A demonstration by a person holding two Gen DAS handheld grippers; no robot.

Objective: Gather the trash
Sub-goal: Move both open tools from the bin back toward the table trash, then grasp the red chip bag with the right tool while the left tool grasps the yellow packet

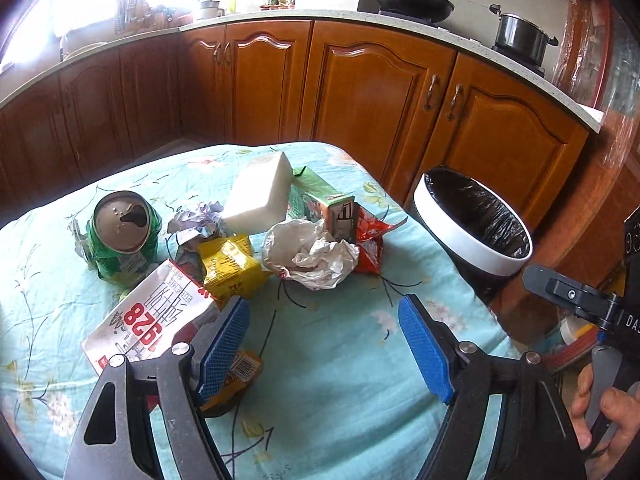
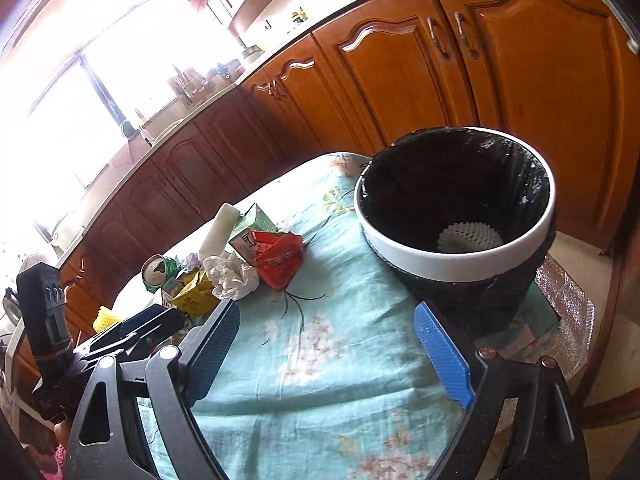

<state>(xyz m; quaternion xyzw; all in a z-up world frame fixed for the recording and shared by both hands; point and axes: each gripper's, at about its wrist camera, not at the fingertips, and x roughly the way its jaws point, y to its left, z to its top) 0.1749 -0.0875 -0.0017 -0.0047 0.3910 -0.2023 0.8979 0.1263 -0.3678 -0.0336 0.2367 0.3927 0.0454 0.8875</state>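
a heap of trash sits on the worktop [image 1: 320, 360], which is covered by a pale blue flowered cloth, and a white-rimmed bin [image 2: 456, 256] lined with a black bag stands at its right edge with its mouth tipped toward the right camera; a white netted wad lies at its bottom. in the heap, a crushed green can [image 1: 120, 236] stands with its opened top facing the left camera, beside crumpled foil and a yellow packet [image 1: 230, 266]. a white foam block [image 1: 260, 196] leans up behind them, its long axis running away from the camera. next to it lies a green carton [image 1: 324, 204], end toward the viewer, with crumpled white paper [image 1: 312, 256] in front and a red wrapper [image 1: 370, 240] to the right. a white printed pouch [image 1: 156, 320] lies flat, touching the left tongs [image 1: 324, 344]' near pad. both left and right tongs [image 2: 328, 352] gape wide, gripping nothing.
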